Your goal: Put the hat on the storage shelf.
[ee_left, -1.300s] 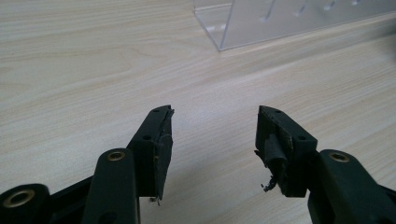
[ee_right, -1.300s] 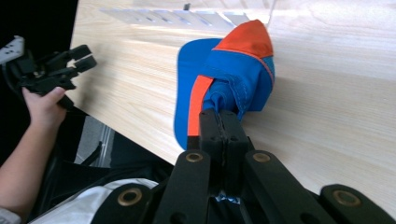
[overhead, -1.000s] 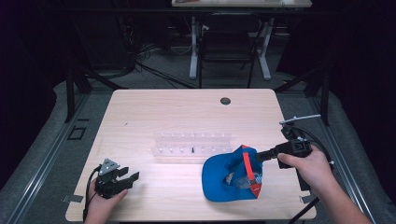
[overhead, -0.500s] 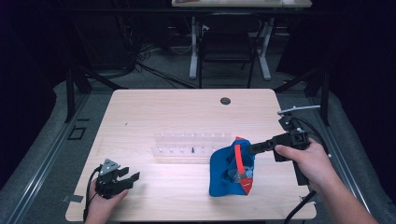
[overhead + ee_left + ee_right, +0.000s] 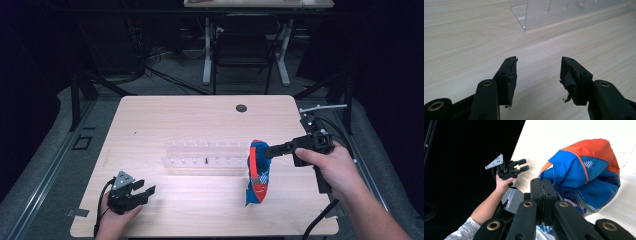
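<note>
Two grippers noted. Right gripper [image 5: 267,150] has its jaws clenched on the upper edge of a blue and orange cap [image 5: 257,172], which hangs below the fingertips [image 5: 541,185], its lower end at the wooden table [image 5: 200,115], just beside the clear acrylic rack [image 5: 205,157]. Left gripper [image 5: 145,192] rests released (nothing between its fingers [image 5: 509,75]), well apart from the cap
</note>
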Tool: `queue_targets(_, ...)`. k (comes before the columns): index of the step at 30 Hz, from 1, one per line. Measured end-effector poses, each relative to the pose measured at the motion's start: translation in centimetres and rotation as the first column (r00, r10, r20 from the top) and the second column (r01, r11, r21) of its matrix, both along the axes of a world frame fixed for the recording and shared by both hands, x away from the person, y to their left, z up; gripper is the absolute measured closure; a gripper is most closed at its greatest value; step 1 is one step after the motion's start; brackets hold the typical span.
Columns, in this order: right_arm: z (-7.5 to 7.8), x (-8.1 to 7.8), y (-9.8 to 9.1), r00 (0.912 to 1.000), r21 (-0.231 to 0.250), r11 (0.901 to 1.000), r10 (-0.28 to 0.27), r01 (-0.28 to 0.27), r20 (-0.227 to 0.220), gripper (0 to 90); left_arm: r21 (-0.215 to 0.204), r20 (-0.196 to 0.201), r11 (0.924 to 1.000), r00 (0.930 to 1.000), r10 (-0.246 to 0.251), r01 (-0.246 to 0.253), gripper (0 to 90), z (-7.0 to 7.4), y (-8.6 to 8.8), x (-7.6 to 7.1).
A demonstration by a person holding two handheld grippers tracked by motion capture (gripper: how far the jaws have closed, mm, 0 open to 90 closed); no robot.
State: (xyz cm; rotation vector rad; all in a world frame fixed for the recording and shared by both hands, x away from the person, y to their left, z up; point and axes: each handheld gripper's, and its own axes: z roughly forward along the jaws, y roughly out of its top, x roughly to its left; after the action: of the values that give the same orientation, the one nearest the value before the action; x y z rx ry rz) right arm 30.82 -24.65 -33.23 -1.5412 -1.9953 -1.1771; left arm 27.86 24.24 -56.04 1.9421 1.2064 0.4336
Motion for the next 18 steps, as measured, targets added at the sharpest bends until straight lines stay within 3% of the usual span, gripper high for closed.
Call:
queue_targets(9, 1.0, 0.4, -0.4, 0.9996, 0.033, 0.9993, -0.018, 0.017, 0.024, 90.0, 0.000, -0.007, 0.9998, 0.9998, 0.018, -0.018, 47.5, -0.1, 0.4, 0.1)
queue_targets(18, 2.7, 1.0, 0.6, 0.9988, 0.051, 0.9987, -0.006, 0.003, 0.050, 90.0, 0.002, -0.012, 1.0000, 0.9999, 0.008, -0.008, 47.4, -0.1, 0.3, 0.2)
